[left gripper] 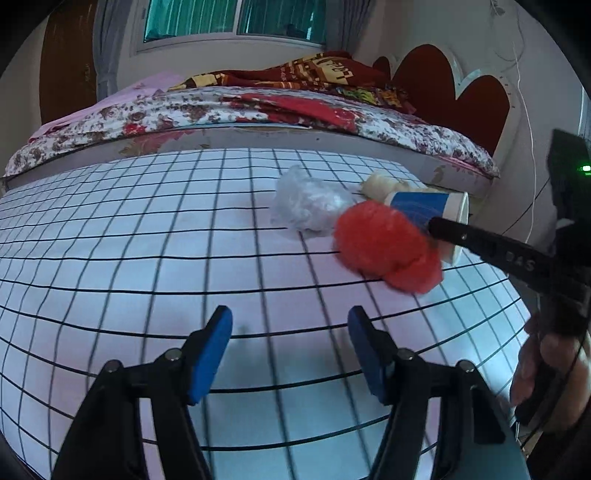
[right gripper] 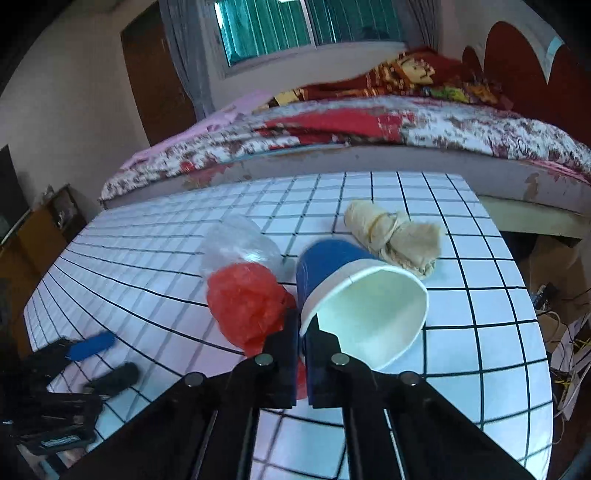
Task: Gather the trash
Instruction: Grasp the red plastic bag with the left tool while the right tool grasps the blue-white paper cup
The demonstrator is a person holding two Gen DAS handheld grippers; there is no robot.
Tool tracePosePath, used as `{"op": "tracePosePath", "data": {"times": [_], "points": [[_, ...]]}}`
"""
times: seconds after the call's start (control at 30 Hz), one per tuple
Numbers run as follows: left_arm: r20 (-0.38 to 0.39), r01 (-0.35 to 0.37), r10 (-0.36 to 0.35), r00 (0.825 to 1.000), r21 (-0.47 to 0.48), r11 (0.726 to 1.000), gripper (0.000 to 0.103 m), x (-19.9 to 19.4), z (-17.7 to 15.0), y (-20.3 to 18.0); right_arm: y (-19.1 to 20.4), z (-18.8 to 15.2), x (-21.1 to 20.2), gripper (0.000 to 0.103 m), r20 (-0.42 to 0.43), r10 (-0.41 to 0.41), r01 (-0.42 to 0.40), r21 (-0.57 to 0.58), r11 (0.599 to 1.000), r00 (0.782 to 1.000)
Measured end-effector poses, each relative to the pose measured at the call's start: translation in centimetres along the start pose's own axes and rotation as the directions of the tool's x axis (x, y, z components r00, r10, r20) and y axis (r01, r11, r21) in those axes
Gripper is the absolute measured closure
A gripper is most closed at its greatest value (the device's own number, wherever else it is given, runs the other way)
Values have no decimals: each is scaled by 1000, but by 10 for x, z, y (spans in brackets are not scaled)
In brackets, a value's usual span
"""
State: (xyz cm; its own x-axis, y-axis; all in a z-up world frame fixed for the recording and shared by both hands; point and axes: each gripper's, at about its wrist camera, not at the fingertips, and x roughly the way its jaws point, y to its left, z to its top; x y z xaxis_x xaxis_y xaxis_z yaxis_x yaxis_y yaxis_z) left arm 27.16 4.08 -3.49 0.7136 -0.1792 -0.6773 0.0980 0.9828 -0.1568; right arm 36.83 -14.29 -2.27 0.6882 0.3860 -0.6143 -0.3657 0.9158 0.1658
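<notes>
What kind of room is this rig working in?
Most likely a bedroom in a home. A bed with a floral quilt and a heart-shaped headboard sits right behind the grid-patterned table, under a curtained window.

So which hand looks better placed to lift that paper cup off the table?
The right: its gripper is already shut on the paper cup rim. The left gripper is open over bare table.
</notes>
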Motion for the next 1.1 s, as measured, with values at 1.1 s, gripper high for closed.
{"op": "tracePosePath", "data": {"times": [1.1], "points": [[-40, 35, -35, 999, -1, 999, 36, 61, 38, -82, -52, -20, -21, 100, -57, -120, 120, 2, 993, 991]]}}
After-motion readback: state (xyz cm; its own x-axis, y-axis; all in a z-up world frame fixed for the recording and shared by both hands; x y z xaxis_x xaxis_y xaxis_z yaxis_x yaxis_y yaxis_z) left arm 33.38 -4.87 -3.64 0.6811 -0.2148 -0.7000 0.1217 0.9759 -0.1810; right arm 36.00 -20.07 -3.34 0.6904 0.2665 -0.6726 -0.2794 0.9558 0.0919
